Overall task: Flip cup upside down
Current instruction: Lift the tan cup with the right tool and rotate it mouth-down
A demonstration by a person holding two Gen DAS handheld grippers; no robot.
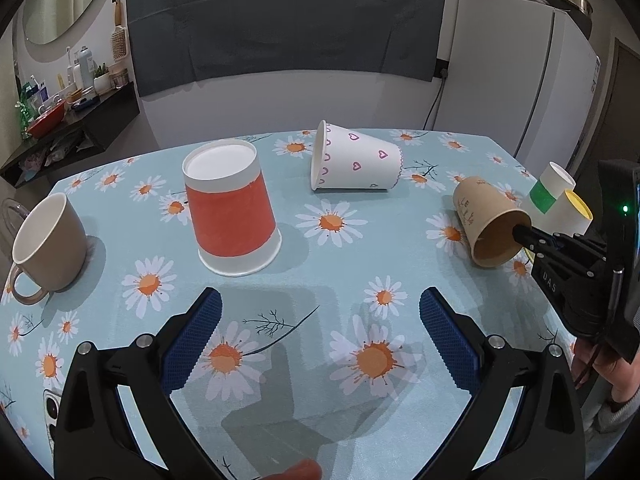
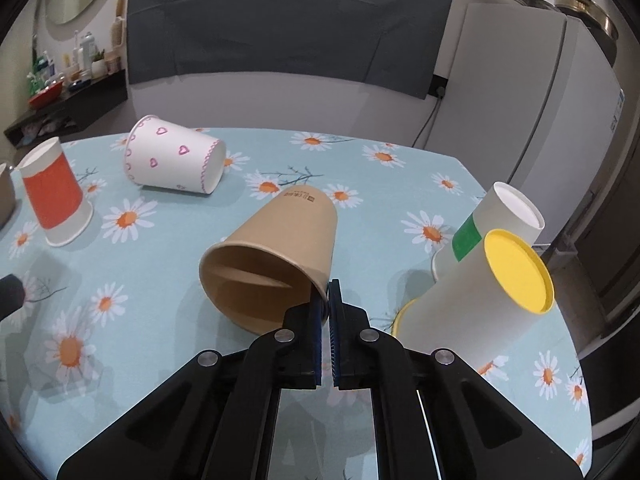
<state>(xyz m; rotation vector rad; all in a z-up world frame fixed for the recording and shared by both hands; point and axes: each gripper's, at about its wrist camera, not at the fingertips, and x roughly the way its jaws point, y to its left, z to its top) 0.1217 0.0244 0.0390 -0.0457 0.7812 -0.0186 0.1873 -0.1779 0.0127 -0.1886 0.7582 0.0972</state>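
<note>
**Fingers pinch brown cup rim, cup tilted over table**

Fingers of R gripper [image 2: 329, 300] pressed nearly together on the rim wall of the brown paper cup [image 2: 272, 256], one finger inside the mouth, one outside. Cup is tilted, mouth facing the wrist cam, base pointing away and up; can't tell if the lower rim touches the table [image 2: 360, 152] or sits just above it. In the left wrist view same cup [image 1: 486, 224] sits at the table's right side w/ the R gripper [image 1: 522, 232] reaching into its mouth.

L gripper [image 1: 320, 320] fingers spread wide, blue pads [image 1: 196, 334] facing each other, nothing between them, over bare tablecloth near the front edge.

Other stuff on table:
- red/white paper cup [image 1: 232, 208] upside down, left of center, just beyond L gripper.
- white cup w/ pink hearts [image 1: 354, 158] lying on its side, far center, mouth to the left.
- tan mug [image 1: 48, 240] upright at left edge, handle toward cam.
- white cup w/ green band [image 2: 492, 224] upside down at right, and a yellow-bottomed white cup [image 2: 480, 304] tilted against it, just right of the brown cup.
- phone [image 1: 52, 412] partly seen under L gripper body, bottom left.

White fridge [image 2: 540, 100] behind the table at right.
</note>
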